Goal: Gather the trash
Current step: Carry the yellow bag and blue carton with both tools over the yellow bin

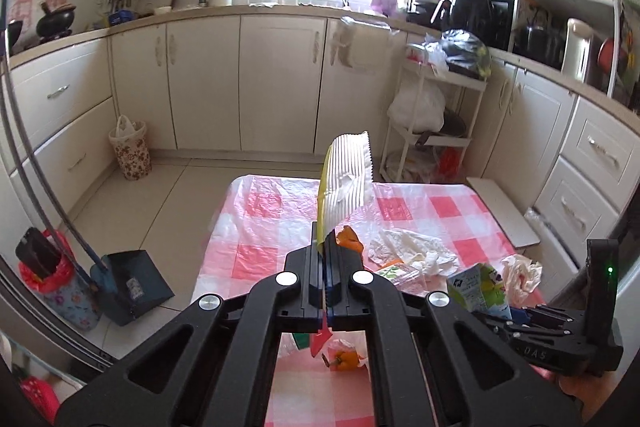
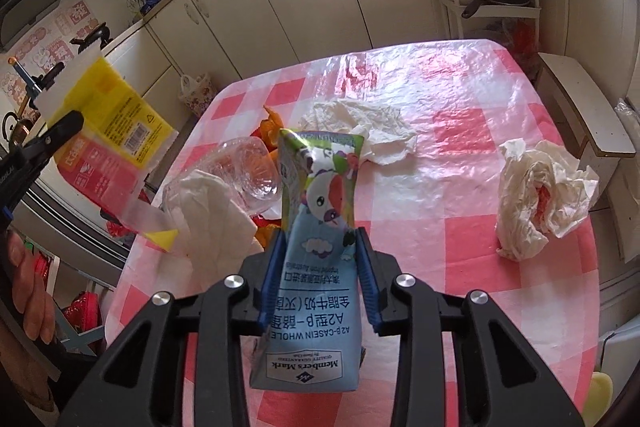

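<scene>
since both pieces of trash are pinched edge-on, each can be carried off the table without being crushed further. the milk carton [image 2: 316,239], already squashed flat at its top, stands between the blue pads of the right gripper [image 2: 318,267], which press on its two narrow sides; it is held above the near part of the pink checked tablecloth [image 2: 440,227]. its print reads "member's mark", "a2β-casein whole" and chinese characters, all upside down from this view, with a cartoon cow above. the left gripper [image 1: 323,259] has its fingers pressed together on the lower edge of a flat snack wrapper [image 1: 346,179], which sticks up above them; from the right wrist view its yellow and pink back shows a barcode and small print too fine to read. left on the cloth lie a crumpled tissue [image 2: 540,195] at the right, a spread tissue [image 2: 360,123] farther off, a clear plastic bottle [image 2: 248,171] and orange peel [image 2: 268,127]. a likely target, the flowered bin [image 1: 130,151], stands by the far cabinets.
</scene>
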`<state>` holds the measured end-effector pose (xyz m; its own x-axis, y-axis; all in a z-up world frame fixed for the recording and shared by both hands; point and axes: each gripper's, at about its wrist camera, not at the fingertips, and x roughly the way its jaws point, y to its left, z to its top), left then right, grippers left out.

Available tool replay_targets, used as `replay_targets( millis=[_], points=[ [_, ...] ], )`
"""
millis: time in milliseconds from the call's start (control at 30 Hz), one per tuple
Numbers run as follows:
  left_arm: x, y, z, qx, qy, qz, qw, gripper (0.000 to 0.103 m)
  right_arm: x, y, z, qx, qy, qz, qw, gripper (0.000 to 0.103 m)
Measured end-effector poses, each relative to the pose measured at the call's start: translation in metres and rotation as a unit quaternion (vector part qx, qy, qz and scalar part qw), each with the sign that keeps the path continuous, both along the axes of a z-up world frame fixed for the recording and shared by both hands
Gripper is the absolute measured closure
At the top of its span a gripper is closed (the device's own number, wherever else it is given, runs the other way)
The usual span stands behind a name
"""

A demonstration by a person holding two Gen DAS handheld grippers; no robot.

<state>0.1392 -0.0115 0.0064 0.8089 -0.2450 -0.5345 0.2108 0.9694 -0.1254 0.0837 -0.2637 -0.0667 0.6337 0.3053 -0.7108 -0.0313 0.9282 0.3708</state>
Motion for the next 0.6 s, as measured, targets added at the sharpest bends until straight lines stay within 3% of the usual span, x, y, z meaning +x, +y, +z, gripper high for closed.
replay_targets(
  millis=[367,600],
  points=[
    [-0.069,0.016,0.005,-0.04,-0.018,-0.023,0.9988,0.102,-0.037,-0.005,0.037,0.05,-0.117,-0.008,0.992,0.068],
    [-0.1,0.027,0.015,-0.093,-0.015,-0.048,0.9944,0.102,-0.069,-0.016,0.061,0.078,-0.164,-0.019,0.983,0.068]
  ],
)
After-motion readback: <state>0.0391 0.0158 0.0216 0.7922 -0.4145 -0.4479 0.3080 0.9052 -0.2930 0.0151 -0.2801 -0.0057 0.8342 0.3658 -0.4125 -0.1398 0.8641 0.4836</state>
